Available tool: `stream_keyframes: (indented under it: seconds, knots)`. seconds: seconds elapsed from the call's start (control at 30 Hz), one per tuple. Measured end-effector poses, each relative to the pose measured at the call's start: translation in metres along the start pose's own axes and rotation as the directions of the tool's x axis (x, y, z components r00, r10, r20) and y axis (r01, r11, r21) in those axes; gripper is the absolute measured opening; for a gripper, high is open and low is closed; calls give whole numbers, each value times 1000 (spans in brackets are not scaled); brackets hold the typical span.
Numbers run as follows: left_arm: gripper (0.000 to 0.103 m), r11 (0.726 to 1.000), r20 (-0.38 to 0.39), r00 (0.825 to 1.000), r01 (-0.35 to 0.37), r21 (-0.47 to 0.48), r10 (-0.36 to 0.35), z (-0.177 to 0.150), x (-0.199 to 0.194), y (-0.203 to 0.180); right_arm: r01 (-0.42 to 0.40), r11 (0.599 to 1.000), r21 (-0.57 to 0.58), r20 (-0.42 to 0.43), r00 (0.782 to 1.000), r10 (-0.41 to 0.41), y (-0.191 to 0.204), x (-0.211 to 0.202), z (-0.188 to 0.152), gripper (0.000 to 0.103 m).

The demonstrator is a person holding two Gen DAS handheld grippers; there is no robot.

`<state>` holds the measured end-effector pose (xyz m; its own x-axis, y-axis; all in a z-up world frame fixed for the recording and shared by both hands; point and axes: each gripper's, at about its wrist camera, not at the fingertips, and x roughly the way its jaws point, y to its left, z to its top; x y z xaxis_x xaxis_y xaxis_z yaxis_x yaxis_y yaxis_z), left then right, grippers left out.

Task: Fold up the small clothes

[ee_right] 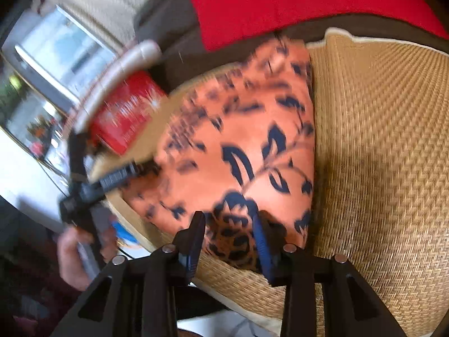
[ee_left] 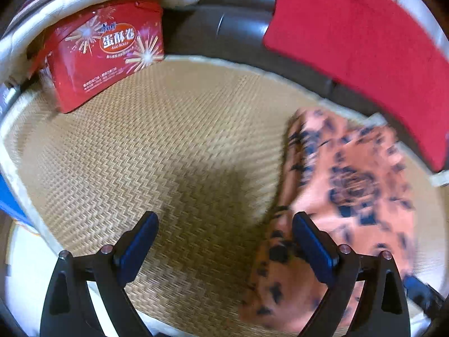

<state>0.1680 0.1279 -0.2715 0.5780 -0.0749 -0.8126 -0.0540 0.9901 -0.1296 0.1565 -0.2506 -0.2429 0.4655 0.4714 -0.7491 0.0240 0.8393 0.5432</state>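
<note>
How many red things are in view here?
2. The red tin stands at the mat's far left corner. The red cushion leans behind the orange cloth. Others may be hidden.

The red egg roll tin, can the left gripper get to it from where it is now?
Probably yes: the left gripper is open, and only bare woven mat lies between it and the egg roll tin.

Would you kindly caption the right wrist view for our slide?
Right gripper straddling the near edge of an orange floral garment on a woven mat.
</note>
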Motion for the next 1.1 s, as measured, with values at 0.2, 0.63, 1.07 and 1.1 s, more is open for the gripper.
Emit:
stream_keyframes:
  seconds: [0.2, 0.63, 1.07, 1.1]
  knots:
    - [97, 992, 118, 988, 95, 80, -104, -1, -26, -15, -43, 998, 51, 143, 989, 35, -10, -21, 26, 41]
    - [96, 963, 62, 985, 142, 230, -161, -10, -18, -45, -100, 977, 186, 139, 987, 75, -30, -2, 52, 41]
    - [96, 958, -110, 962, 263, 113, -251, 10, 23, -27, -135, 944, 301, 106, 989, 108, -51, 10, 109, 59]
    - [96, 957, -113, 957, 278, 83, -268, 14, 24, -21, -120, 944, 308, 109, 990, 90, -53, 3, 109, 67]
